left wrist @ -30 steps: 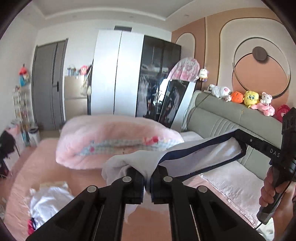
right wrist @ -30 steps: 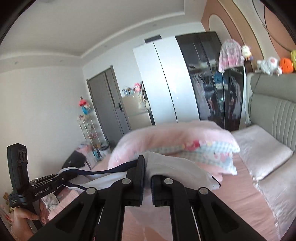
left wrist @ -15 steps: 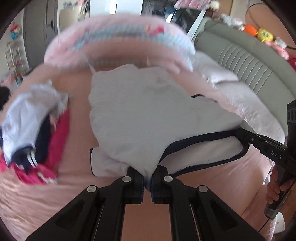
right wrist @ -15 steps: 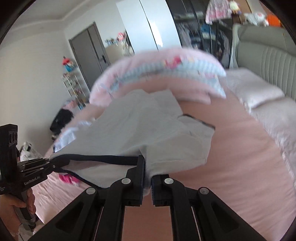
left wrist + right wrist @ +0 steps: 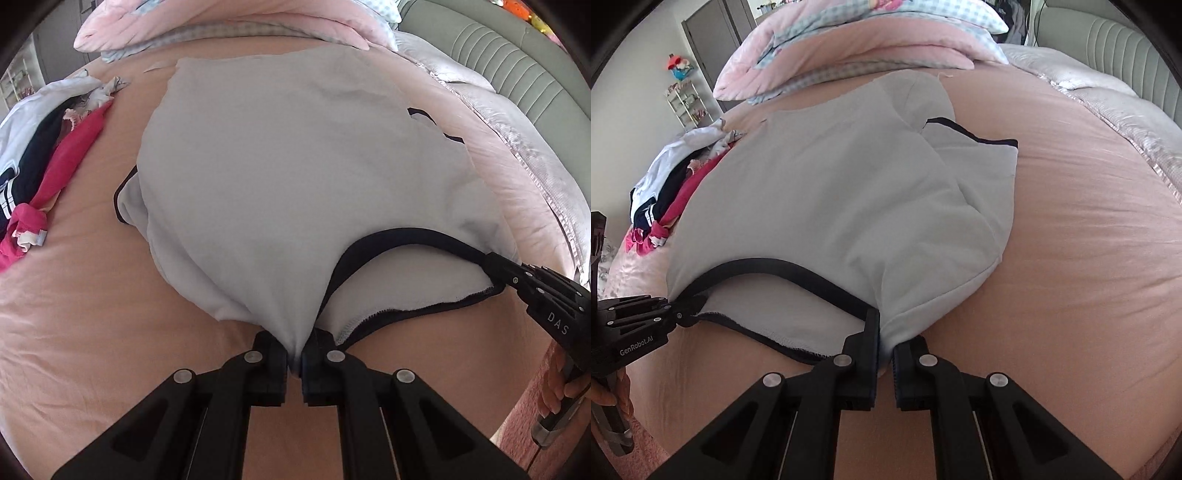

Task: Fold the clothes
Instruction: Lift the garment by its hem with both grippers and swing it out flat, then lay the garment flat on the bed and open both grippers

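I have the left gripper [image 5: 294, 354] and the right gripper [image 5: 885, 350] each clamped on a shoulder of the white navy-trimmed cotton T-shirt [image 5: 295, 166], which lies spread across the pink bedsheet [image 5: 92, 314], hem towards the far edge.

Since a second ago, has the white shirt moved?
Yes. The white shirt came down: earlier it hung in the air in front of the folded quilt; now it lies spread on the pink bed below that quilt, both grippers gripping its collar.
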### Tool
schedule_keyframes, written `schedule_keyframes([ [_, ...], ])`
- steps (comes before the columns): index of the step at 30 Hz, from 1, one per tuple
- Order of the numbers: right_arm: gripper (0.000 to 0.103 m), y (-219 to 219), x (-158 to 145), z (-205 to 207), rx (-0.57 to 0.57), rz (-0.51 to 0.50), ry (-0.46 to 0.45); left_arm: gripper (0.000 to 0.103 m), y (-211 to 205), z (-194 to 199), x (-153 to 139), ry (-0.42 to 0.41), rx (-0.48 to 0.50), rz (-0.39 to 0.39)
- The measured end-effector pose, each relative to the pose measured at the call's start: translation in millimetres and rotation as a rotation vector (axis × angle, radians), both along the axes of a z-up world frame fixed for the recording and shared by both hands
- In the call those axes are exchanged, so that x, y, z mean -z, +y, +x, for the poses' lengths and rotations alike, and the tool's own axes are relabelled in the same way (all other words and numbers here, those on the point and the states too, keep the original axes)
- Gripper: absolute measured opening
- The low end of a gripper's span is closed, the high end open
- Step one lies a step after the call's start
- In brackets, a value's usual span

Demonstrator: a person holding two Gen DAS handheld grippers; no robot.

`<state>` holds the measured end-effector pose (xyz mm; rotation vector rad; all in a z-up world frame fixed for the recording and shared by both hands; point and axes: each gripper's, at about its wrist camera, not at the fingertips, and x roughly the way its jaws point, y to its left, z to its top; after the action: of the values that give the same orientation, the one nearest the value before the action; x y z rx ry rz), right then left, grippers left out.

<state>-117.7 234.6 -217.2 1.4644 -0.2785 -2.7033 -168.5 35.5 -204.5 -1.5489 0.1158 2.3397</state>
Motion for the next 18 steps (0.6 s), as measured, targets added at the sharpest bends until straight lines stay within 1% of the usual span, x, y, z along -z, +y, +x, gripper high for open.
schedule_keyframes([
  [4, 0.005, 5.7, -13.8, 20.1, 0.013, -0.028, 0.021, 0.004, -0.7, 23.9, -2.4, -0.009, 0.026, 0.009],
  [7, 0.005, 8.3, -15.8, 34.0, -0.005, -0.022, 0.003, 0.004, -2.5, 42.4, -2.0, -0.023, 0.037, 0.018],
  [11, 0.005, 5.5, -9.4, 53.7, -0.037, 0.016, -0.054, 0.004, -4.6, 65.0, -3.6, -0.045, 0.045, 0.044],
  [15, 0.007, 12.3, -1.4, 66.5, -0.004, -0.029, -0.117, 0.004, -3.5, 78.7, -2.6, -0.046, 0.035, 0.05],
  [18, 0.009, 13.3, 2.5, 74.9, 0.004, -0.025, -0.11, 0.004, -7.2, 77.8, 0.9, -0.043, -0.002, 0.073],
])
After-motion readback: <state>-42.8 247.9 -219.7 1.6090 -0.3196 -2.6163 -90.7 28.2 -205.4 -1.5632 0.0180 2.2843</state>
